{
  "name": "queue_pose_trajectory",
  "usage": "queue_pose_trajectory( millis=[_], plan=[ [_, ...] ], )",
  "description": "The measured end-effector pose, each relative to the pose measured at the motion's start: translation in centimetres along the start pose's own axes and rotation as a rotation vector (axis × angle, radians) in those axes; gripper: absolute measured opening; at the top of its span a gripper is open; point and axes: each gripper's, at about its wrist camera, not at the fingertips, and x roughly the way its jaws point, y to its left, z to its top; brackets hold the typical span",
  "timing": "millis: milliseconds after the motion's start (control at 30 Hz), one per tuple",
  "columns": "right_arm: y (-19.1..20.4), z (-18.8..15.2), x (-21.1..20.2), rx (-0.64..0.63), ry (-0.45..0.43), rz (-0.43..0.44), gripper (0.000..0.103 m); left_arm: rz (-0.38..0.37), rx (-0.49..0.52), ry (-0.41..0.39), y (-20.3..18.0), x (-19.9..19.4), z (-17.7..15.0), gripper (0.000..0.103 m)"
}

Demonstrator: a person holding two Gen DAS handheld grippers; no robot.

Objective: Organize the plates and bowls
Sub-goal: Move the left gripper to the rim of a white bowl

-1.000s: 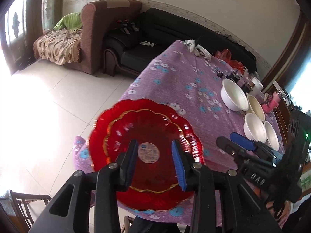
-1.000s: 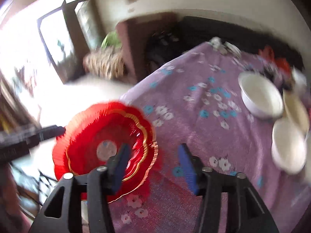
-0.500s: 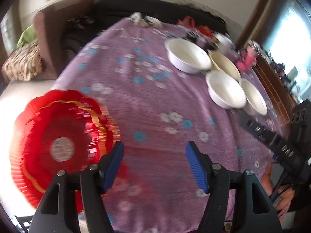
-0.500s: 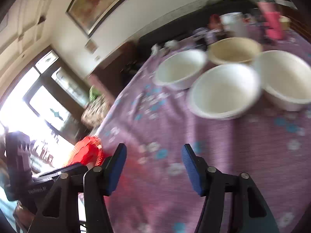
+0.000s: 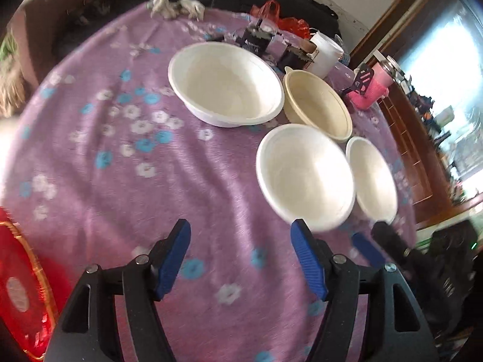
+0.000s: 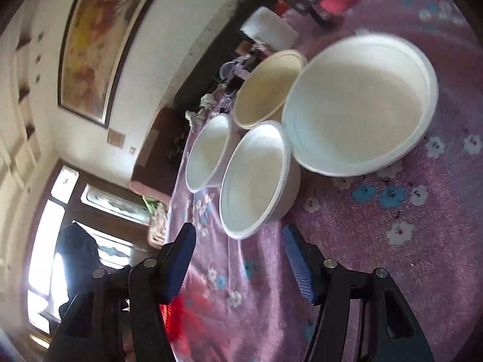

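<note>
Bowls stand ahead of both grippers on the purple flowered tablecloth (image 5: 120,181), all four upright with their mouths facing up; being round, they show no long axis. Ahead of the left gripper (image 5: 240,235) and to its right sits a medium white bowl (image 5: 305,178), its near rim just past the right fingertip, with a small white bowl (image 5: 374,181) close against its right side. Farther ahead lie a large white bowl (image 5: 225,86) and a tan bowl (image 5: 318,108), close to each other. The left jaws are spread with only cloth between them, having just been opening. A red plate (image 5: 21,295) with a gold band lies flat far to the gripper's left, cut off by the picture's edge. The right gripper (image 6: 238,235) is rolled, so the table looks tilted in its view; its jaws are spread and empty, having just been opening a little, and the medium white bowl (image 6: 255,181) sits just ahead of them. Beyond are the large bowl (image 6: 359,102), the tan bowl (image 6: 267,87) and the small bowl (image 6: 208,154). A red blur low between its fingers is too smeared to identify. Clutter at the table's far edge is hard to make out.
</note>
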Motion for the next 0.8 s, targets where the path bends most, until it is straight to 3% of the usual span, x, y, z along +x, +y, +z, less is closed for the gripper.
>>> queue_pose_trajectory(
  millis=[400,567,800],
  plan=[
    [-2.3,2.1,0.5,0.081,-0.028,0.018,0.065,-0.09,-0.139,0.083,0.5,4.6,3.1,0.068],
    [-2.8,2.4,1.3,0.096,-0.023,0.006,0.052,-0.152,-0.148,0.099,-0.2,5.4,4.1,0.068],
    [-3.2,2.4,1.8,0.11,-0.023,0.006,0.049,-0.176,-0.146,0.112,-0.9,6.3,4.3,0.068]
  ],
)
